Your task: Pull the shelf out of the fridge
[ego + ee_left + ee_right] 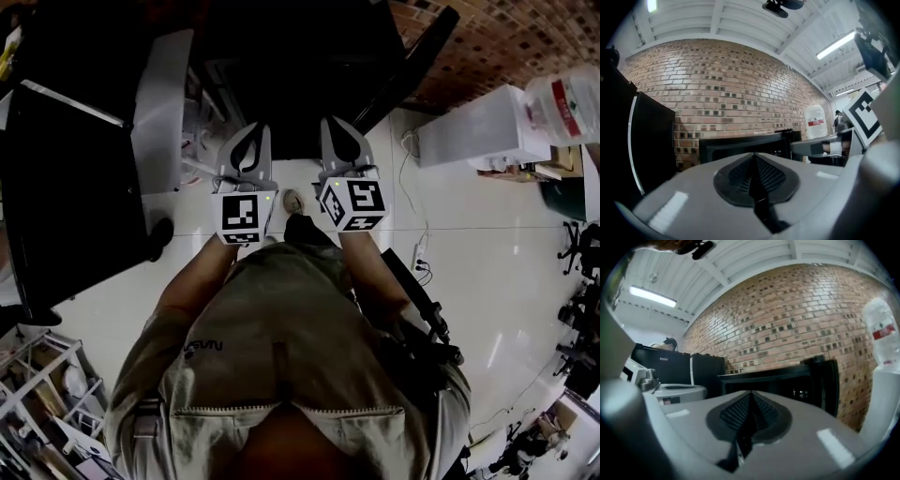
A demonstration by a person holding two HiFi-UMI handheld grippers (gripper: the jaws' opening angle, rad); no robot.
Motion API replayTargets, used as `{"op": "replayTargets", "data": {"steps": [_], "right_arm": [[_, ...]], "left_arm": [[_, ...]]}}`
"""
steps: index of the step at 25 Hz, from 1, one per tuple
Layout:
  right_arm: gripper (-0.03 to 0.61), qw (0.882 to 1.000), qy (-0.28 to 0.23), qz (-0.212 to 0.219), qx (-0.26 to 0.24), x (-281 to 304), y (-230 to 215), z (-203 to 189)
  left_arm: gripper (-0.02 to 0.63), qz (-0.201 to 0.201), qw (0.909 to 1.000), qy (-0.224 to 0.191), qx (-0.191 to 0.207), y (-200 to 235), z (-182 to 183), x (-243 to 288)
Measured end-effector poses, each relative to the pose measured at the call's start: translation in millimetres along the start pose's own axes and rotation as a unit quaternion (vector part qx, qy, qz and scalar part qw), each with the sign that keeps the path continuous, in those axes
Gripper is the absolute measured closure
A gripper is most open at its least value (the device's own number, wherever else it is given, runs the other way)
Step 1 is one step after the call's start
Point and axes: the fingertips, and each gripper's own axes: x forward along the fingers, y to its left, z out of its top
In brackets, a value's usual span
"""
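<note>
A low black fridge stands open in front of me, its door swung out to the right. In the gripper views the same fridge is a dark opening, and no shelf can be made out in it. My left gripper and right gripper are held side by side just short of the opening. Both are shut with nothing between the pads, and neither touches the fridge.
A grey appliance and a tall black fridge stand close on the left. At the right is a white cabinet with a water jug on it. Cables lie on the white floor.
</note>
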Motion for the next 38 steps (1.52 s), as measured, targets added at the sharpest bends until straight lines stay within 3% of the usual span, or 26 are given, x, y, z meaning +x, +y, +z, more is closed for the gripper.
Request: {"op": "replayTargets", "data": {"steps": [7,12,16,20,23,25,30,38], "right_arm": [[0.575,0.993,0.026,0.006,0.113,69.8,-44.1,-56.8],[0.551,0.972,0.035,0.007,0.234,115.4,-68.4,-91.6],[0.523,0.935,0.024,-0.007,0.355,146.0,-91.6,-109.5],[0.471,0.882,0.002,-0.017,0.470,171.2,-105.1,-125.7],[0.465,0.849,-0.017,-0.006,0.528,188.3,-106.6,-128.7],[0.465,0.836,-0.026,-0.001,0.547,197.3,-108.5,-127.5],[0.465,0.828,-0.035,-0.004,0.560,216.8,-115.6,-128.5],[0.470,0.802,-0.059,-0.005,0.594,240.7,-126.4,-127.8]], "left_arm": [[0.607,0.008,0.9984,0.055,-0.013,9.5,-56.0,73.6],[0.607,0.017,0.9954,0.094,-0.010,28.3,-84.8,104.0],[0.607,0.026,0.9925,0.119,0.006,39.5,-96.7,120.3],[0.607,0.025,0.9904,0.135,0.018,45.3,-104.9,128.1],[0.607,0.023,0.9894,0.141,0.027,49.3,-106.3,132.3],[0.607,0.021,0.9893,0.142,0.028,50.2,-106.3,136.0],[0.607,0.022,0.9893,0.143,0.018,56.1,-107.0,151.1],[0.607,0.026,0.9889,0.146,0.009,65.7,-106.3,169.3]]}}
